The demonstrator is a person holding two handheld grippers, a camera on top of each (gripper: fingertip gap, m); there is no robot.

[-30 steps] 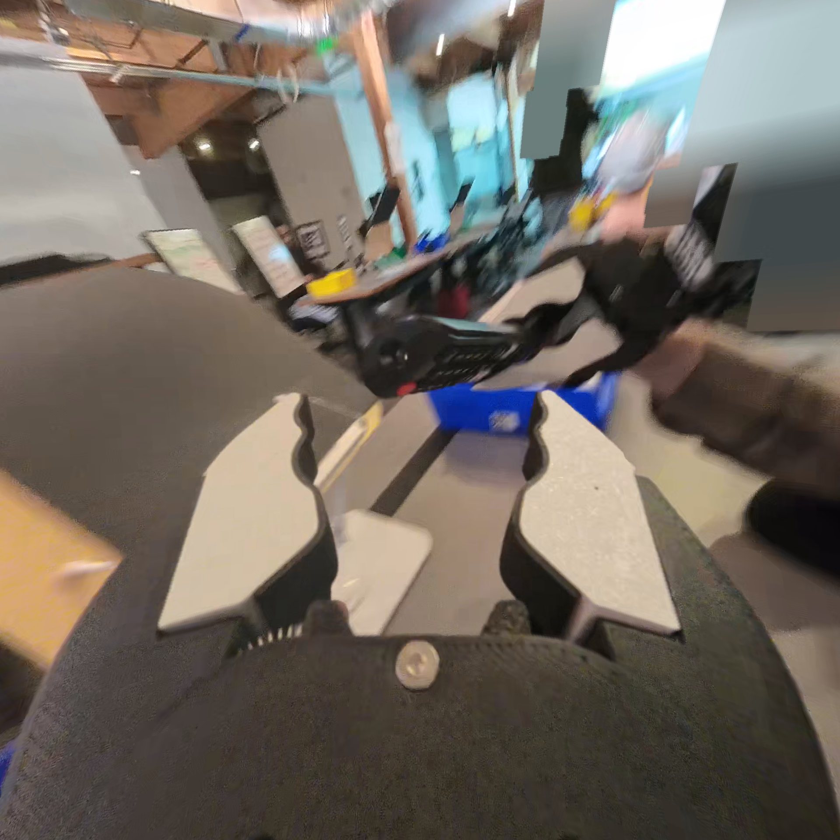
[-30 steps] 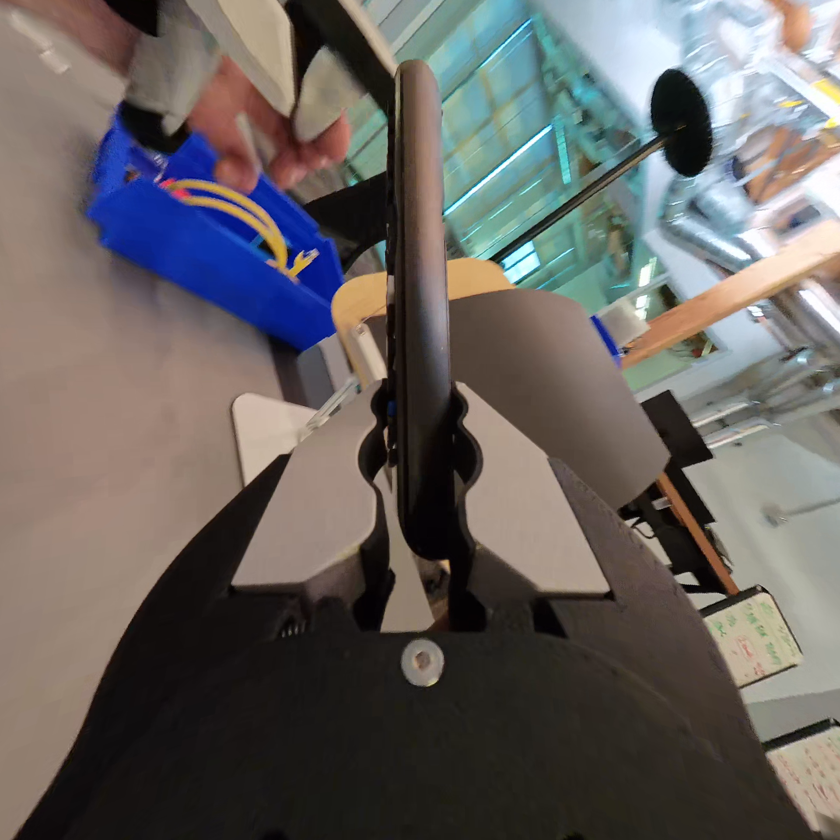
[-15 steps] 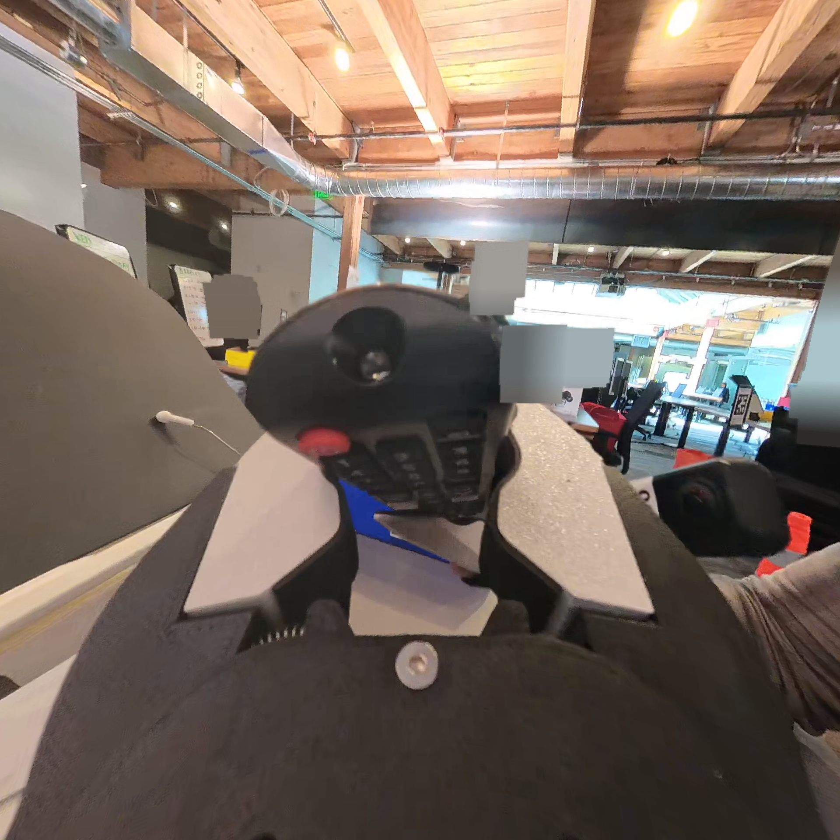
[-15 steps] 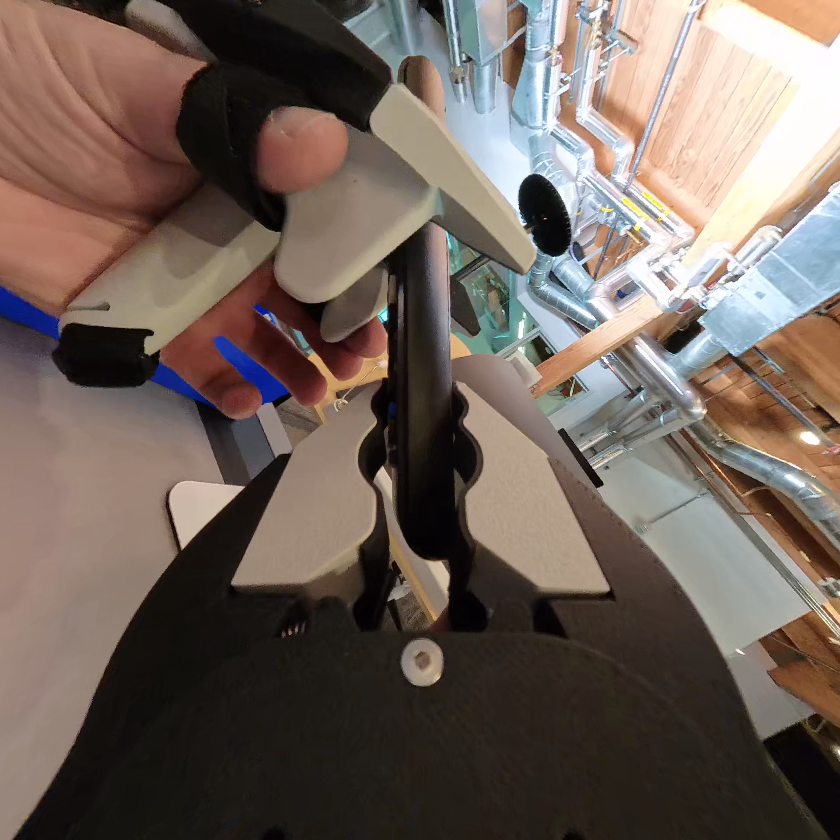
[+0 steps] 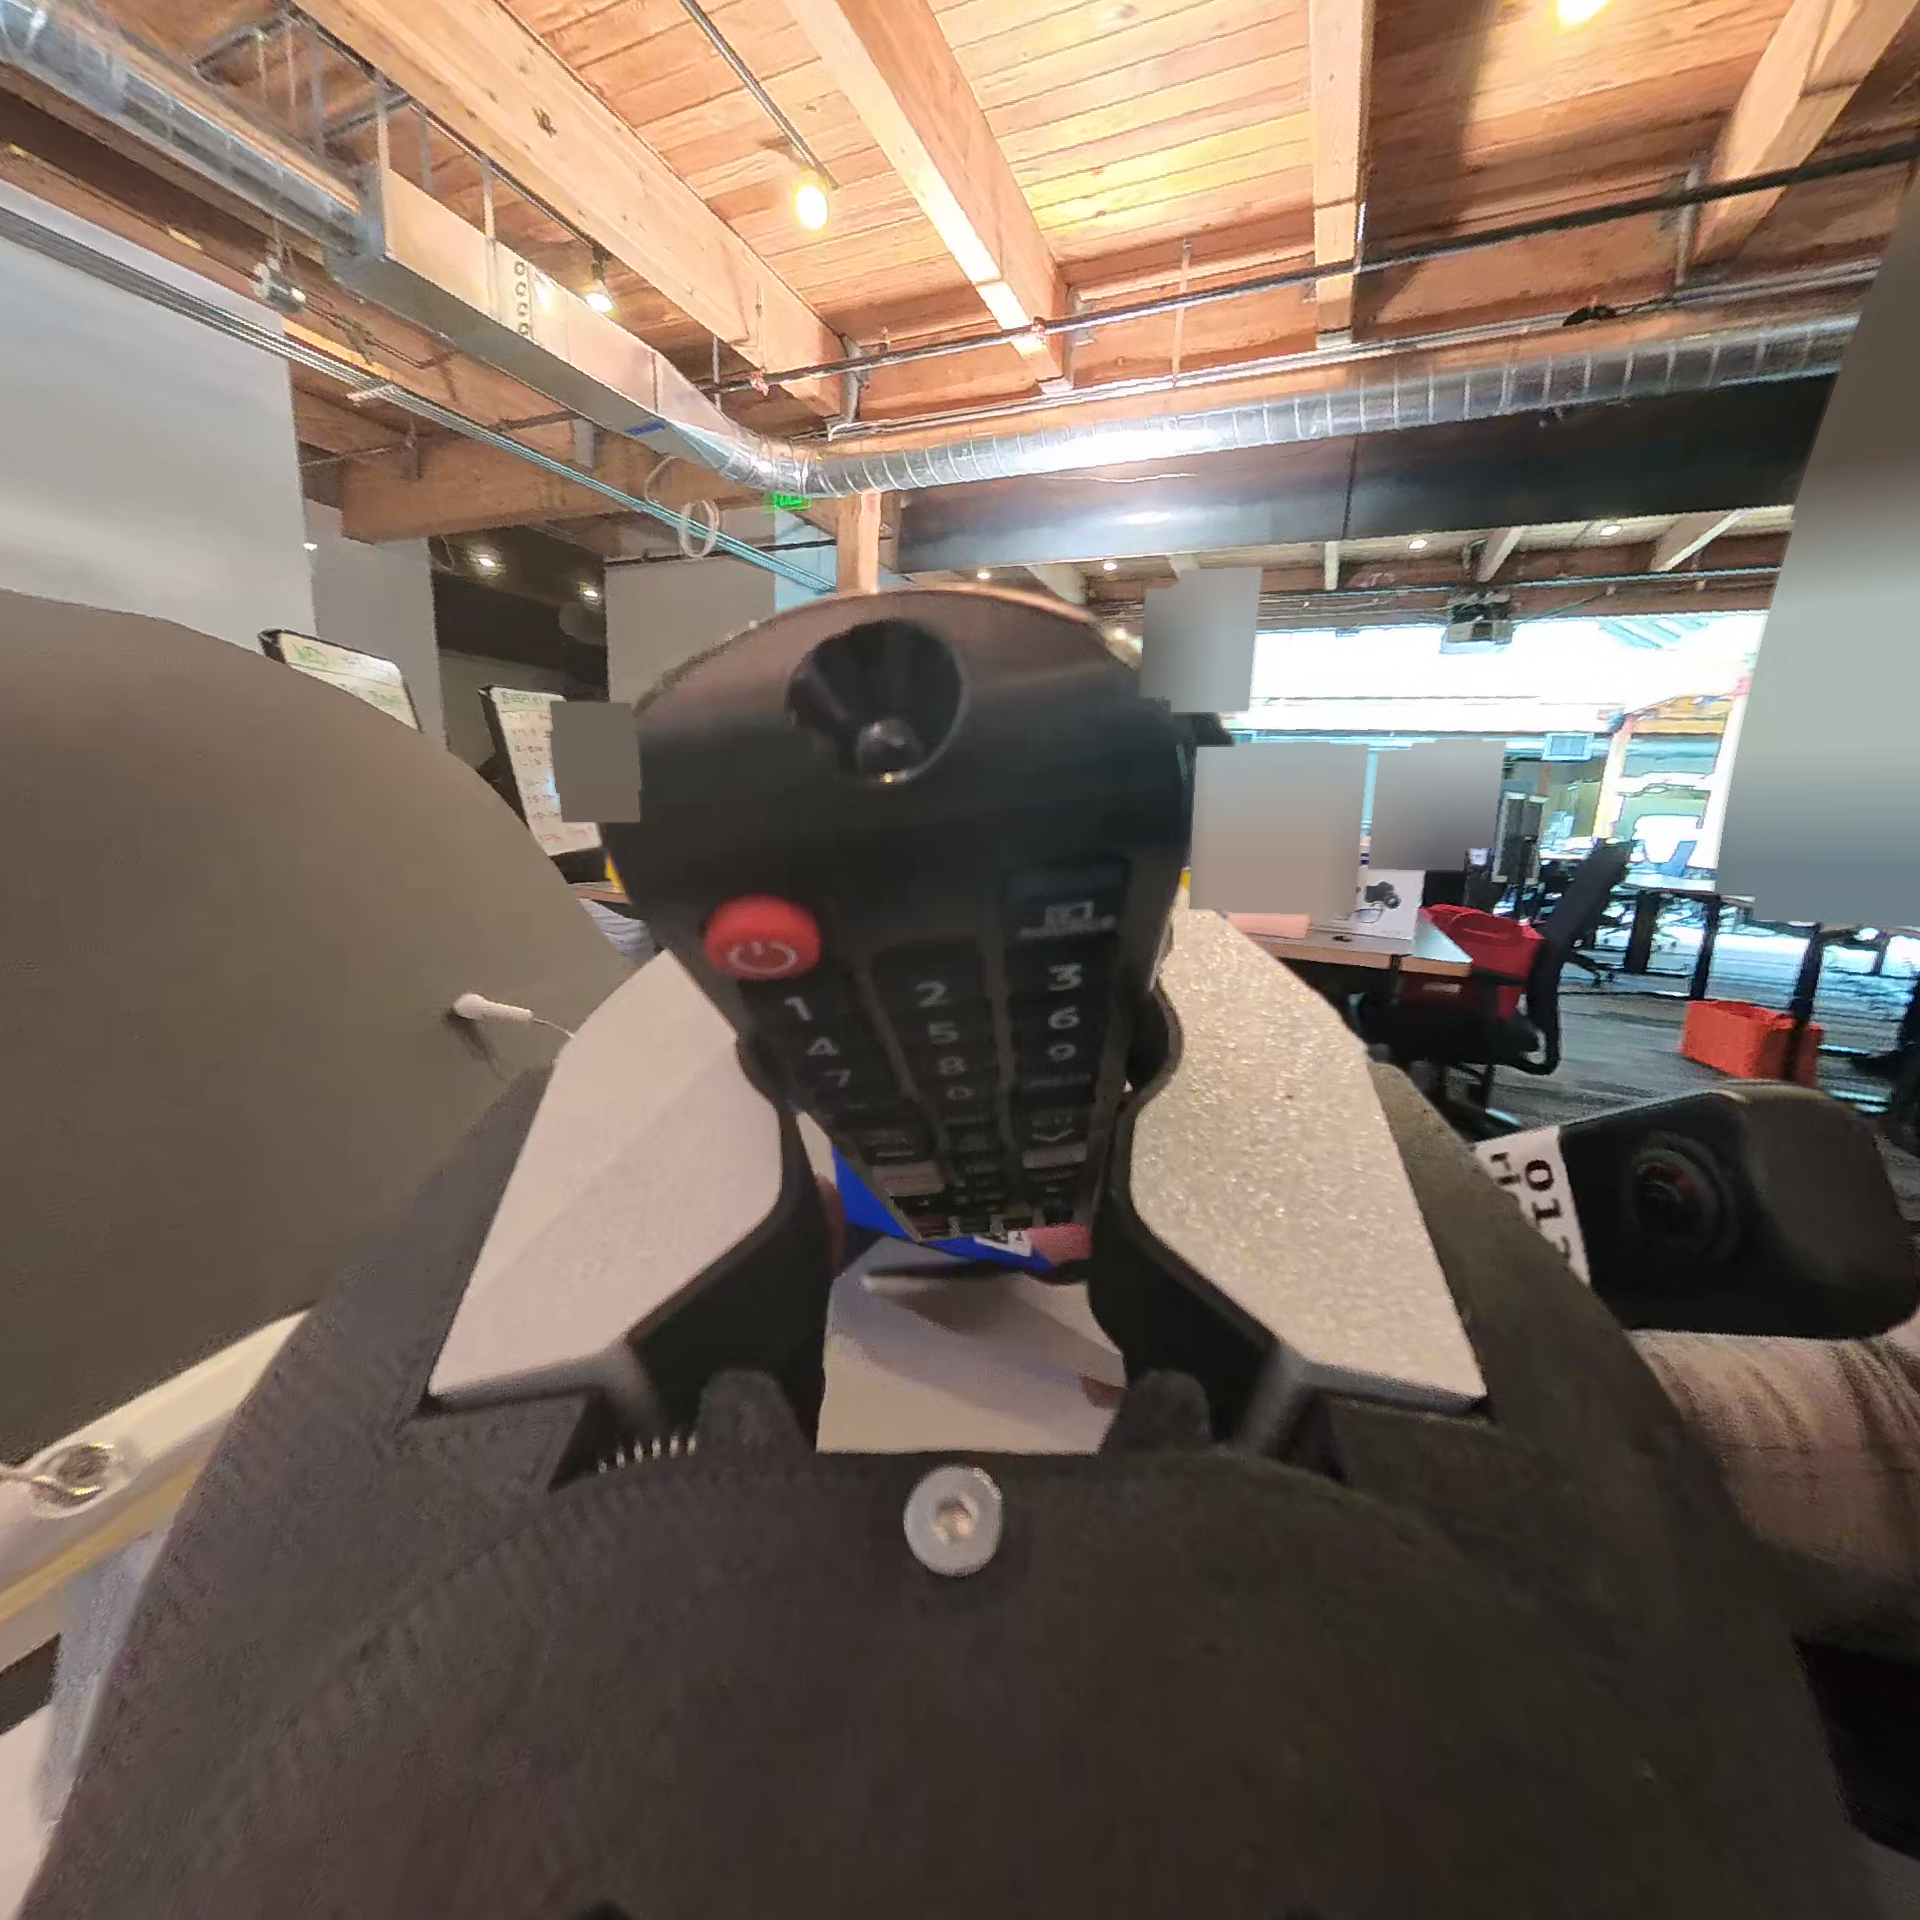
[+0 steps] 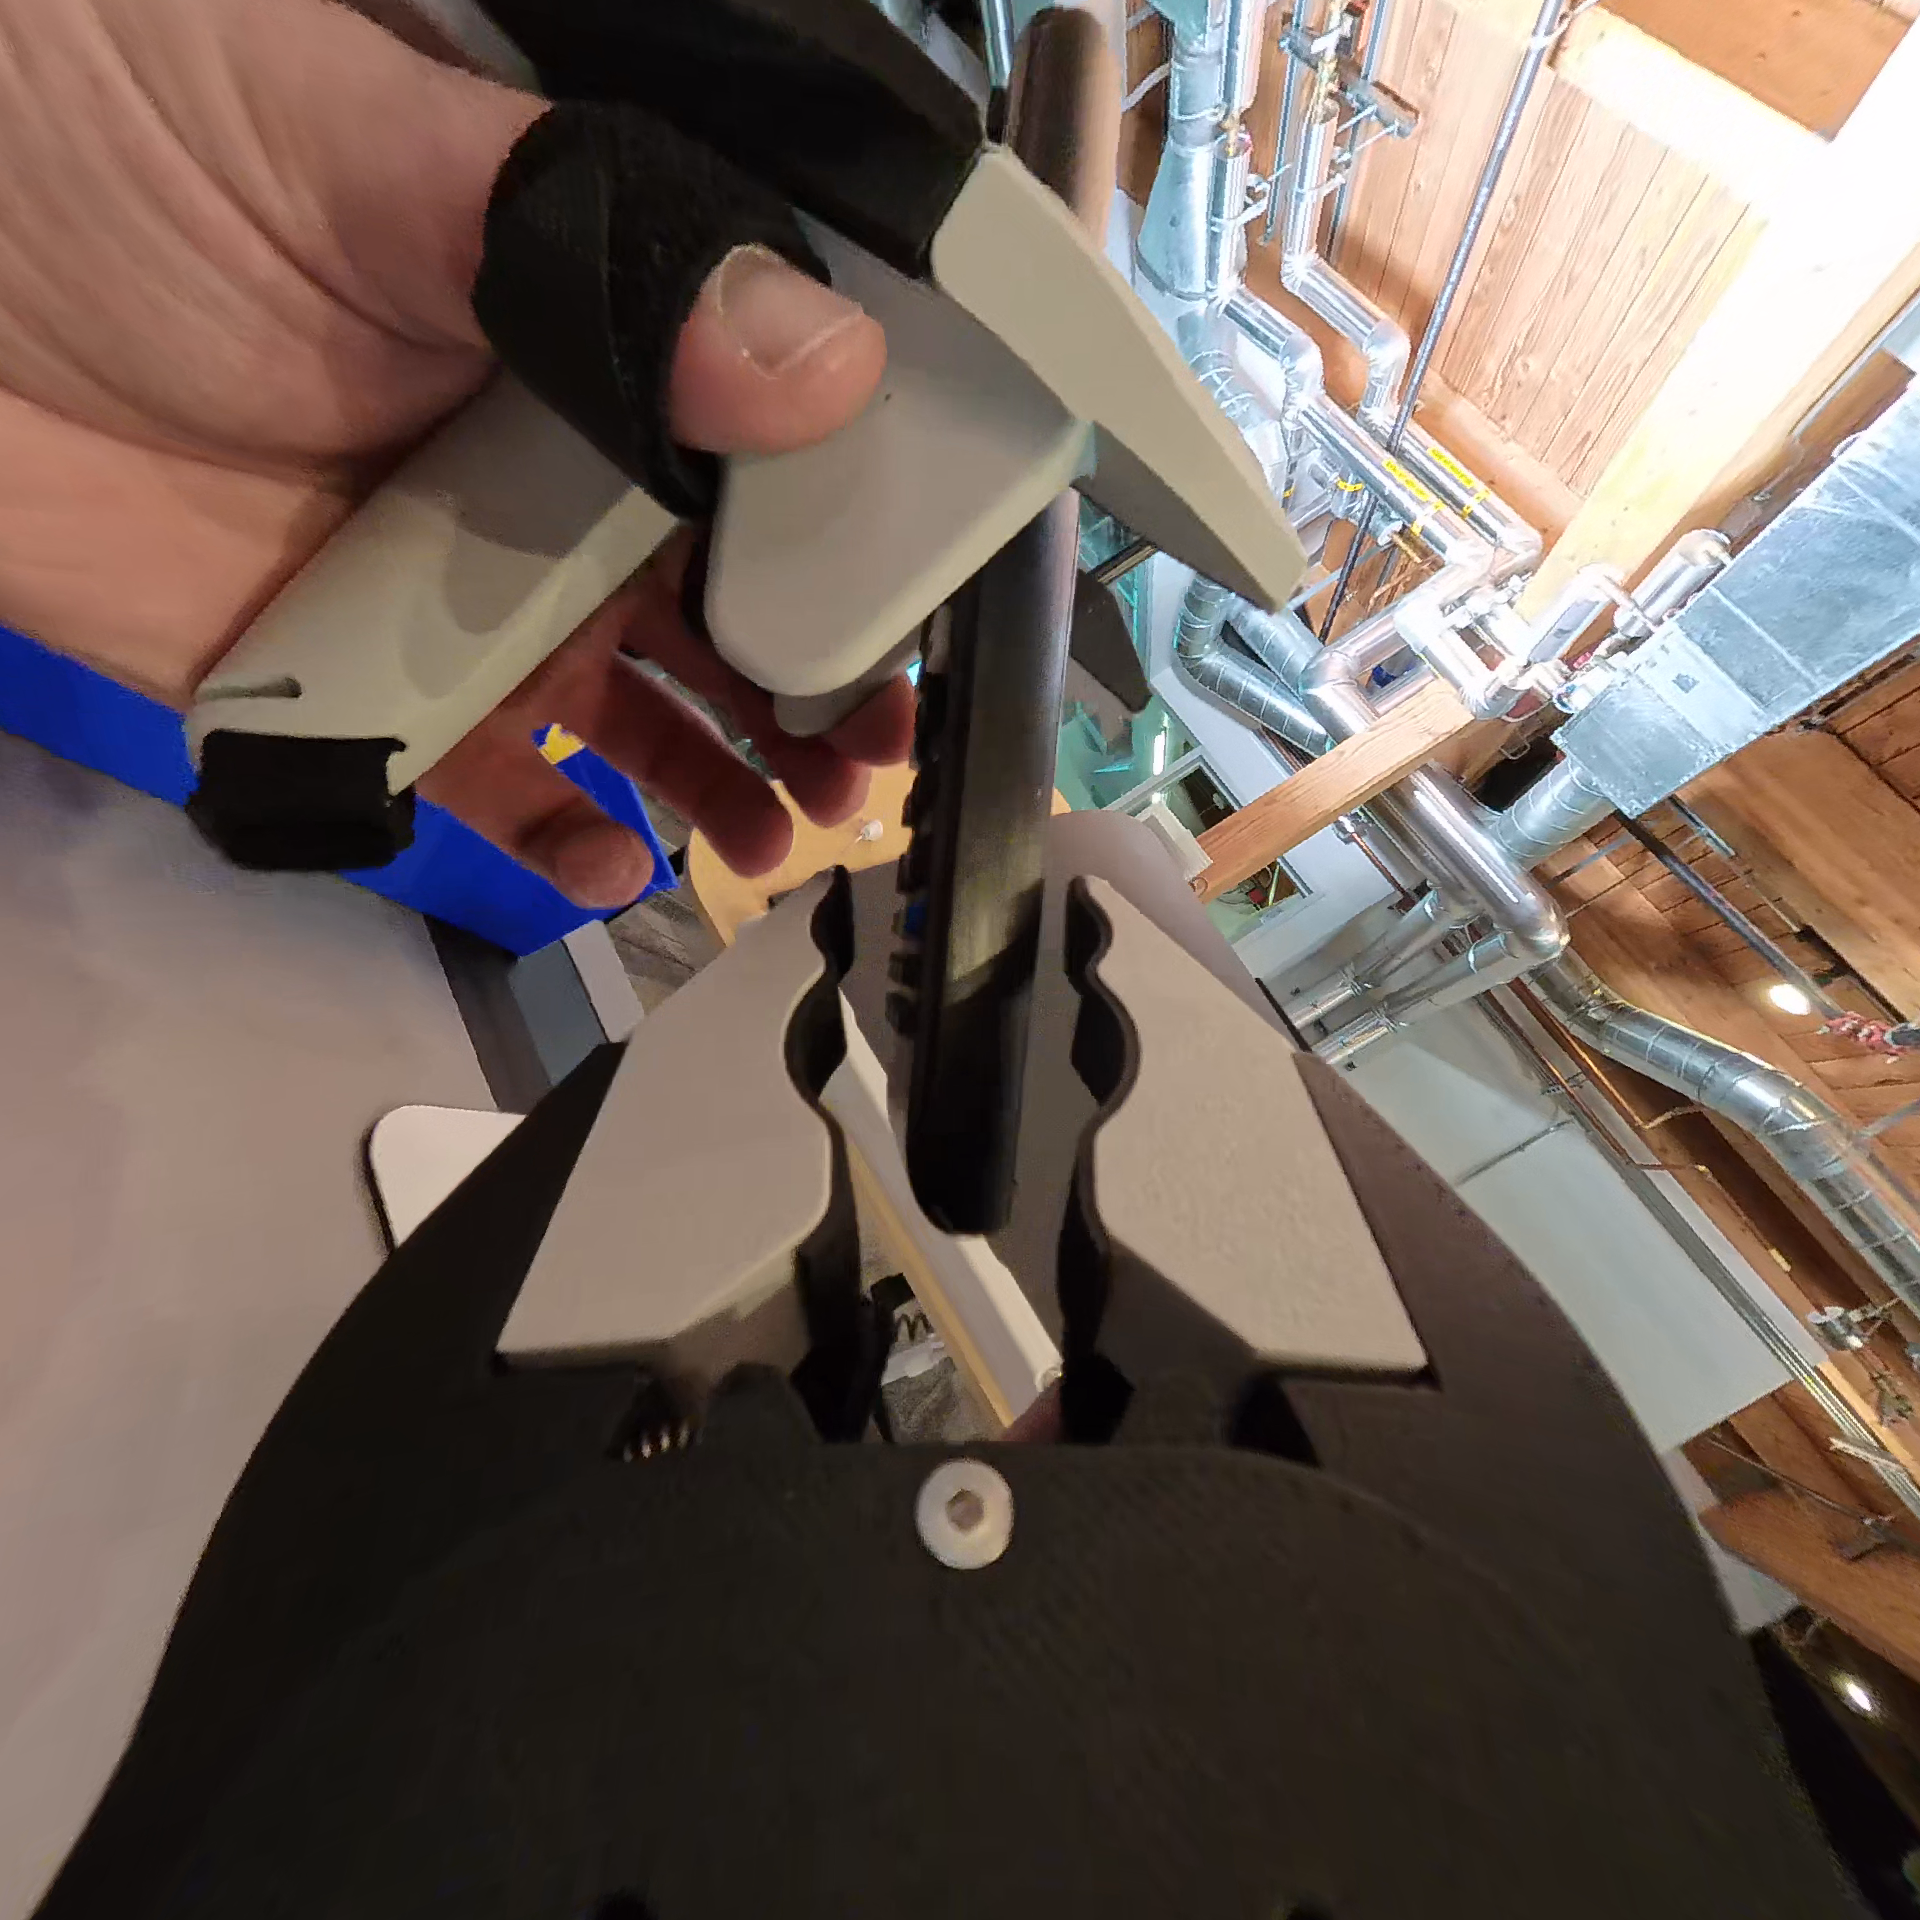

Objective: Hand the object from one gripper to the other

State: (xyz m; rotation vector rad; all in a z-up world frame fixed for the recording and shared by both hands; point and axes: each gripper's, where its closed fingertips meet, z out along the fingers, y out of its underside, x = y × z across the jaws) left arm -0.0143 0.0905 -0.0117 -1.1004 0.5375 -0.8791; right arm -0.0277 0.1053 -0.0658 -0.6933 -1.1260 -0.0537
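A black remote control (image 5: pixel 935 935) with a red power button sits between the fingers of my left gripper (image 5: pixel 951 1023), which is shut on its sides near the button end. In the right wrist view the remote (image 6: pixel 977 987) stands edge-on, and its lower end lies inside my right gripper (image 6: pixel 956 894). The right jaws stand apart, with a gap on each side of the remote. The left gripper (image 6: pixel 935 468), held by a hand (image 6: pixel 260 312), clamps the remote's upper part. The right gripper's camera body (image 5: pixel 1714 1205) shows at the right of the left wrist view.
A blue bin (image 6: pixel 488 883) stands on the grey table (image 6: pixel 208 1143) behind the hand. A white flat plate (image 6: pixel 436 1153) lies on the table below the grippers. A grey rounded panel (image 5: pixel 208 987) fills the left. A sleeve (image 5: pixel 1787 1455) is at lower right. Some 6 centimeters of space lies between my two pairs of fingers.
My left gripper came in from the side and shut on the remote's button end. My right gripper, shut on the remote before, has now opened its jaws around it.
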